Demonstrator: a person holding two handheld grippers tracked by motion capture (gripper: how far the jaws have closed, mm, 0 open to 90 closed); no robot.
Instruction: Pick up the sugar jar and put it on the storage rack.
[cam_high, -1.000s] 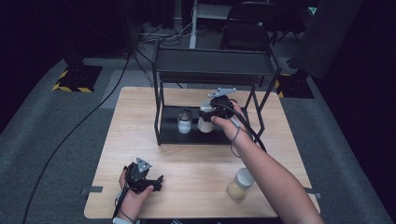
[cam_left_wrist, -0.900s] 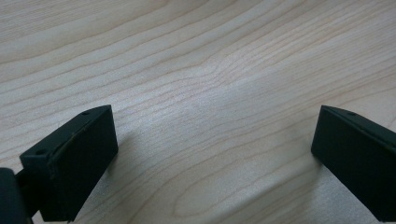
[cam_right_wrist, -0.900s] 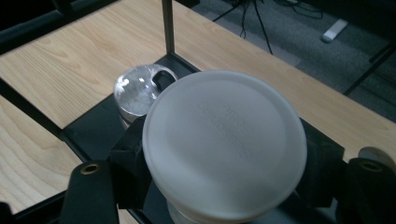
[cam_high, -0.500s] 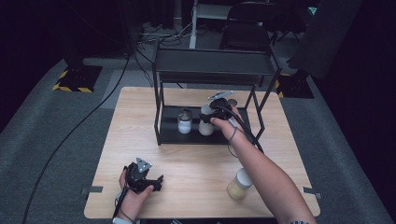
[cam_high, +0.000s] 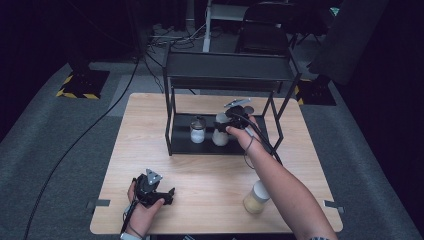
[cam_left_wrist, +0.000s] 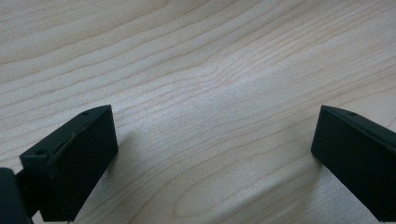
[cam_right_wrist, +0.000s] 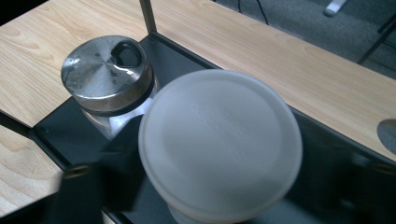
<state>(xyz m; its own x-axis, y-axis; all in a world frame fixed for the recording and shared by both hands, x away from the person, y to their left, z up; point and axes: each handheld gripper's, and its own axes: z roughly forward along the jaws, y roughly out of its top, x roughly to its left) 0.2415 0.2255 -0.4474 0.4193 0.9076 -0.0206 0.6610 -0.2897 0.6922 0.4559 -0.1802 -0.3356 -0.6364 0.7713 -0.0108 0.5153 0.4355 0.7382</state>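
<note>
Right gripper view: round white-lidded jar (cam_right_wrist: 219, 144) between just-opening right gripper (cam_right_wrist: 205, 196) jaws; left gripper (cam_left_wrist: 210, 158) wide

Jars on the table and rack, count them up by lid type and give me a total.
White plastic lid: 2, the white-lidded jar on the rack between the right gripper fingers, and the white-lidded jar on the table.
Metal lid: 1, the metal-lidded jar on the rack's bottom shelf.
Total: 3 jars.

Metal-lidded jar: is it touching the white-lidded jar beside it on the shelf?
Apart. The high view shows a strip of dark shelf between the metal-lidded jar and the white-lidded jar.
</note>
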